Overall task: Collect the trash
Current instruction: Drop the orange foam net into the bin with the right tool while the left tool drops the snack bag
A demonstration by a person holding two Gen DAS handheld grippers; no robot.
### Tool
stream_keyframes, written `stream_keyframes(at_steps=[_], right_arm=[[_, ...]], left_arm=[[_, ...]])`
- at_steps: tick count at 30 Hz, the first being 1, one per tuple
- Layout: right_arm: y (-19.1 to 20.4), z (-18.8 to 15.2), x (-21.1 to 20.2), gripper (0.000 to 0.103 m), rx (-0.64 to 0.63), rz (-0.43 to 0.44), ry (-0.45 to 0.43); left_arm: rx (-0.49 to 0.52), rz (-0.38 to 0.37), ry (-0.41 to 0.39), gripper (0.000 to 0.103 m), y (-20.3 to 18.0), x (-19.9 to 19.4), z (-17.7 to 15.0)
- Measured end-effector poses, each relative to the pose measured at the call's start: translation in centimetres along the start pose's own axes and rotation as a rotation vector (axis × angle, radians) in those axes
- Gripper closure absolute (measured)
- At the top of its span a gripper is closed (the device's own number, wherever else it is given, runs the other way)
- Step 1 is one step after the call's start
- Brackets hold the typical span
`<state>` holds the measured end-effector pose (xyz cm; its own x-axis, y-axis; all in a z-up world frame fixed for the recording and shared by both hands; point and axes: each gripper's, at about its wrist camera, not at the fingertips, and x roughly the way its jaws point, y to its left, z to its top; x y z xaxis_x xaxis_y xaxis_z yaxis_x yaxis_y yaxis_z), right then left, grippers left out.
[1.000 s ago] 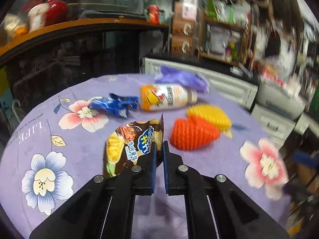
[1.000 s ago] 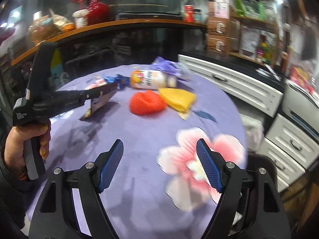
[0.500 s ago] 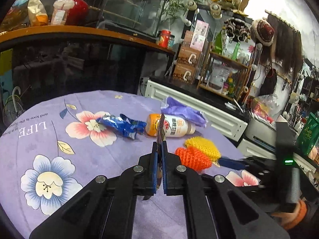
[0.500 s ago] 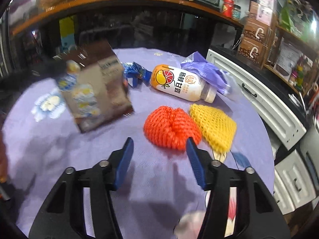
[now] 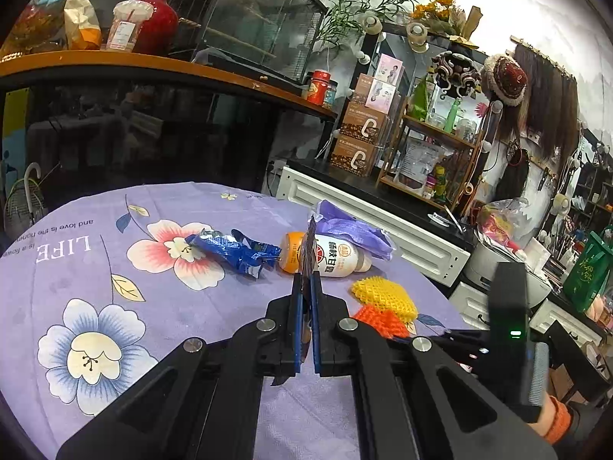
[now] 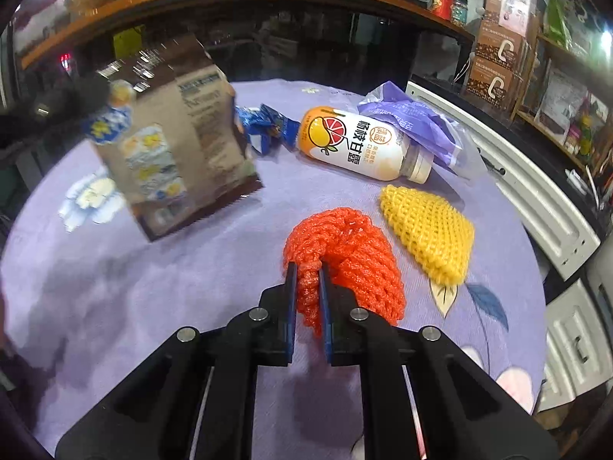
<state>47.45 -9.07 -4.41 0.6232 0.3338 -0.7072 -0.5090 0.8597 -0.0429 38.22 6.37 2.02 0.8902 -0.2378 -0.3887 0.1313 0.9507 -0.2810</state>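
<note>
My left gripper (image 5: pixel 305 287) is shut on a brown snack bag (image 5: pixel 308 253), seen edge-on and lifted above the table; in the right wrist view the bag (image 6: pixel 172 142) hangs in the air at left. My right gripper (image 6: pixel 306 272) is shut on the orange foam net (image 6: pixel 352 260), which rests on the purple floral tablecloth (image 6: pixel 191 268). A yellow foam net (image 6: pixel 429 226) lies just right of it. An orange-and-white drink bottle (image 6: pixel 360 142) lies on its side behind, with a blue wrapper (image 6: pixel 268 130) to its left and a purple plastic bag (image 6: pixel 413 122) behind it.
The round table's edge drops off at right toward white cabinet drawers (image 6: pixel 536 199). A dark glass counter with an orange top (image 5: pixel 153 76) stands behind the table. A shelf with boxes and jars (image 5: pixel 383 134) is at back right.
My right gripper moved in toward the orange foam net and closed on it. My left gripper kept the snack bag lifted and rose slightly.
</note>
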Motion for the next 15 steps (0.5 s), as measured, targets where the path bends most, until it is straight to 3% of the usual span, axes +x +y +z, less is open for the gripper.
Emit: stream_keyframes(at_steps=[6, 15], right_arm=[[-0.7, -2.3, -4.9, 0.092, 0.066, 0.053, -0.061], [-4.2, -7.6, -11.7, 0.092, 0.151, 0.007, -0.115]], left_arm=[[0.017, -0.032, 0.008, 0.099, -0.6, 0.2, -0.2], [0.073, -0.082, 0.047, 0.099, -4.0, 0.6, -1.1]])
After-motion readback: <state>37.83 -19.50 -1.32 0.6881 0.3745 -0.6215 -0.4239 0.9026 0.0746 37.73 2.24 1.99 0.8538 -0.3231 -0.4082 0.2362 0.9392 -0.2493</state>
